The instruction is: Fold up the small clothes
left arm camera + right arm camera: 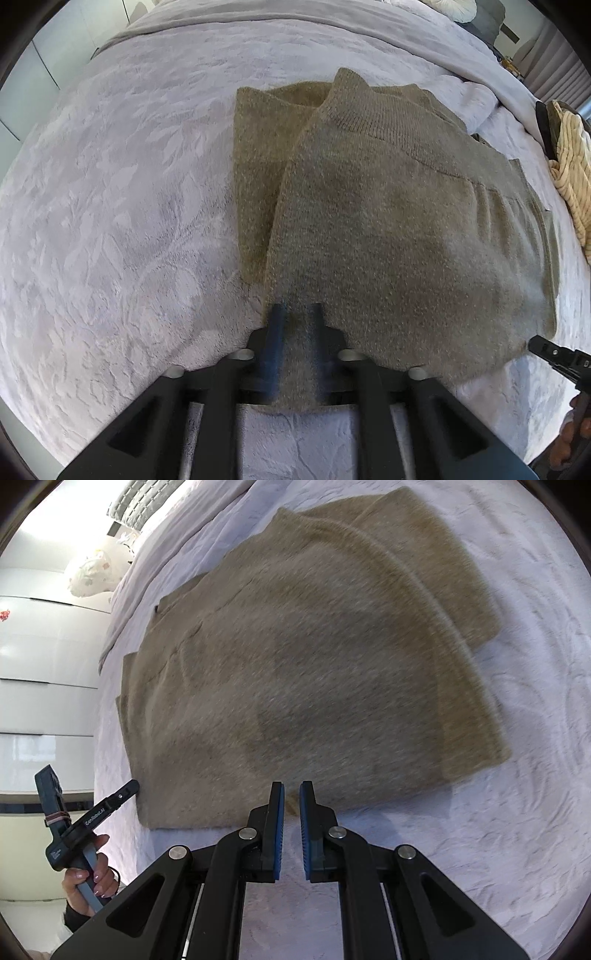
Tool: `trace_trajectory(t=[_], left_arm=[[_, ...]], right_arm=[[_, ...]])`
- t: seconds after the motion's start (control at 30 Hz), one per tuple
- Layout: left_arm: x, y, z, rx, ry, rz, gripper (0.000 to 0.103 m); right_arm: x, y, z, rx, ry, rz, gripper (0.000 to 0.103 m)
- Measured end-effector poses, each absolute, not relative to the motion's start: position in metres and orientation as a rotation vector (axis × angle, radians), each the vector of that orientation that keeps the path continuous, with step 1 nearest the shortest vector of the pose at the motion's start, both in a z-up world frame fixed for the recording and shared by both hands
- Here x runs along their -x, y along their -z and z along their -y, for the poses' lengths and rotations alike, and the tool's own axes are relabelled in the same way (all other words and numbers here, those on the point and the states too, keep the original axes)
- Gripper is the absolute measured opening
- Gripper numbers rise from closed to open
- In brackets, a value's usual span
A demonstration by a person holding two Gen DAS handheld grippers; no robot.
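Lying flat on the pale embossed bed cover [110,221], the sweater [388,206] spreads out directly ahead of both tools.

- Left gripper [296,314]: jaws narrow, set at the sweater's near edge. A strip of the knit runs down between the blurred fingers, so it reads as pinched. From the right wrist view this tool sits at the sweater's near-left corner, held by a hand [92,871].
- Right gripper [291,794]: blue pads nearly together, only a slim gap. Tips sit at the sweater's near edge, and a bit of knit shows through the gap. Whether it is pinched cannot be told.

Appearance: olive-tan fuzzy knit, folded into layers, with a ribbed band curving across it and a lower layer showing past the top one.

Orientation: in the left wrist view the upper folded panel runs lengthwise from the jaws away up the frame, ending in a ribbed edge. In the right wrist view the bundle's long axis runs diagonally, lower left to upper right.

A cream knitted item [572,166] lies at the far right of the bed.
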State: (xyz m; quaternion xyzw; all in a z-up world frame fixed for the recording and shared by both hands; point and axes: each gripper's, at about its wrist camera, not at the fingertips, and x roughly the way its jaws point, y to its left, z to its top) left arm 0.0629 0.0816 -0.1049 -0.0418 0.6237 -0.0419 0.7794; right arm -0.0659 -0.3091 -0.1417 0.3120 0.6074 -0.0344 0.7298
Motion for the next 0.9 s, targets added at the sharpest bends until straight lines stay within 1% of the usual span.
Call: trace_trajectory(t=[0.03,0.07,0.13,0.17,0.2,0.27,0.33,0.37,0.4,0.43,0.47,0.6,0.9], left_arm=[[-0.061,0.104,-0.083,0.091,0.073,-1.346,0.102],[-0.058,0.100,-0.084,0.088,0.049,-1.309,0.102],[-0.056,0.097,-0.084,0.075,0.060,-1.302,0.102],[-0.055,0.097,-0.085,0.075,0.059,-1.306,0.102],[-0.056,0.097,-0.086,0.076,0.057,-1.309,0.102],[-0.056,0.097,-0.087,0.064,0.053,-1.313,0.102],[-0.056,0.097,-0.088,0.051,0.037,-1.306,0.102],[-0.056,0.096,-0.089,0.045,0.026,-1.300,0.102],[-0.057,0.096,-0.090,0.038,0.013,-1.298,0.102],[-0.057,0.097,-0.091,0.034,0.005,-1.300,0.102],[-0.058,0.098,-0.092,0.031,-0.004,-1.306,0.102],[-0.059,0.104,-0.099,0.046,-0.010,-1.331,0.102],[-0.061,0.114,-0.108,0.081,-0.001,-1.362,0.102]], right_arm=[[0.065,0.143,0.306,-0.687,0.072,-1.342,0.010],[0.064,0.144,0.302,-0.687,0.070,-1.344,0.010],[0.062,0.145,0.297,-0.685,0.066,-1.347,0.017],[0.061,0.146,0.294,-0.683,0.066,-1.346,0.028],[0.061,0.146,0.292,-0.682,0.067,-1.345,0.041],[0.058,0.145,0.287,-0.674,0.066,-1.342,0.047],[0.055,0.146,0.282,-0.673,0.062,-1.343,0.047],[0.054,0.146,0.280,-0.673,0.060,-1.345,0.051],[0.053,0.146,0.278,-0.672,0.056,-1.347,0.063],[0.051,0.146,0.274,-0.667,0.043,-1.350,0.070],[0.049,0.146,0.271,-0.659,0.037,-1.351,0.079],[0.044,0.146,0.254,-0.591,0.040,-1.370,0.080],[0.041,0.155,0.238,-0.622,0.032,-1.392,0.080]])
